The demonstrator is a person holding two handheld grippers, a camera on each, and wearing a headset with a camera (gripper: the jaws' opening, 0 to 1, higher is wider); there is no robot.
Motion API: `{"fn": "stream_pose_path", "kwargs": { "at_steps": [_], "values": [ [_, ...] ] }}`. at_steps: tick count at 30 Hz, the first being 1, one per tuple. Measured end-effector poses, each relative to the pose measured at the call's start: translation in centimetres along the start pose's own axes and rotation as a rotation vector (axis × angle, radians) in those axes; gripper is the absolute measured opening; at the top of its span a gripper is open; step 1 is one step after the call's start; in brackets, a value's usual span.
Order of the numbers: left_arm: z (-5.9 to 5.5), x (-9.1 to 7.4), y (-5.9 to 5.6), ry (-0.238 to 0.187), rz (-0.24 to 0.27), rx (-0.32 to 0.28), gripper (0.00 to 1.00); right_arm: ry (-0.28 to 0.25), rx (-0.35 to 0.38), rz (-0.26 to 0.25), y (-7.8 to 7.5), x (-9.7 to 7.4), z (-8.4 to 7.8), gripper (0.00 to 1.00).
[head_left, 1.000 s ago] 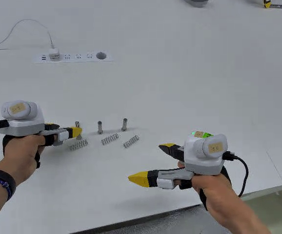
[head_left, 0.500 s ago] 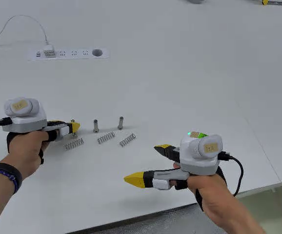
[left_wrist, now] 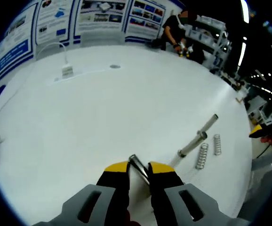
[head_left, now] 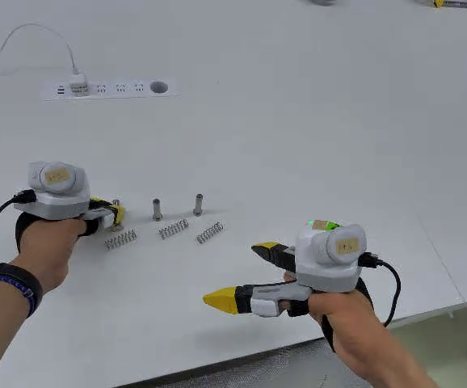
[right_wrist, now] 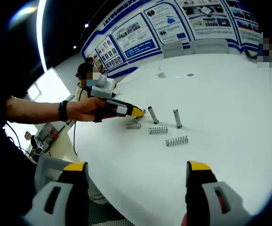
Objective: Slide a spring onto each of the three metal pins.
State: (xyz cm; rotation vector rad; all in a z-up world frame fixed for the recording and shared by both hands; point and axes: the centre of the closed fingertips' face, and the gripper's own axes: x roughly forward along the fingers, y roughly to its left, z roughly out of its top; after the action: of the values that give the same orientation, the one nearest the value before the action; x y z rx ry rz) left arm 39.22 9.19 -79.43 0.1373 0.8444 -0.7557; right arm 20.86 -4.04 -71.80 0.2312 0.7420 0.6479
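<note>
Yellow-tipped fingers [left_wrist: 117, 168] of the left gripper [left_wrist: 138, 170] pinch the leftmost metal pin [left_wrist: 135, 162], a spring [head_left: 121, 239] just beside them, while those of the right gripper [right_wrist: 137, 166] spread wide.

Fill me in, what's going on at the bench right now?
A person works two handheld grippers. The left gripper has its jaws shut on the leftmost pin. The right gripper hovers open, holding nothing. The middle pin and right pin stand bare, and all three springs lie flat on the bench beside them.
</note>
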Motion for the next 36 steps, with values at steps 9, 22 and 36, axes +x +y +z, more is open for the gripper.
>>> {"fn": "stream_pose_path", "kwargs": {
  "at_steps": [9,22,36],
  "values": [
    [-0.1,-0.5,1.4,0.015,0.024,0.031,0.14,-0.006,0.002,0.0,0.0,-0.1,0.2,0.85],
    [0.1,0.0,1.4,0.052,0.047,0.174,0.12,-0.006,-0.014,-0.014,0.0,0.1,0.7,0.85],
    [0.4,0.5,1.0,0.091,0.055,0.3,0.09,0.008,-0.046,-0.044,-0.8,0.0,0.8,0.89]
  ]
}}
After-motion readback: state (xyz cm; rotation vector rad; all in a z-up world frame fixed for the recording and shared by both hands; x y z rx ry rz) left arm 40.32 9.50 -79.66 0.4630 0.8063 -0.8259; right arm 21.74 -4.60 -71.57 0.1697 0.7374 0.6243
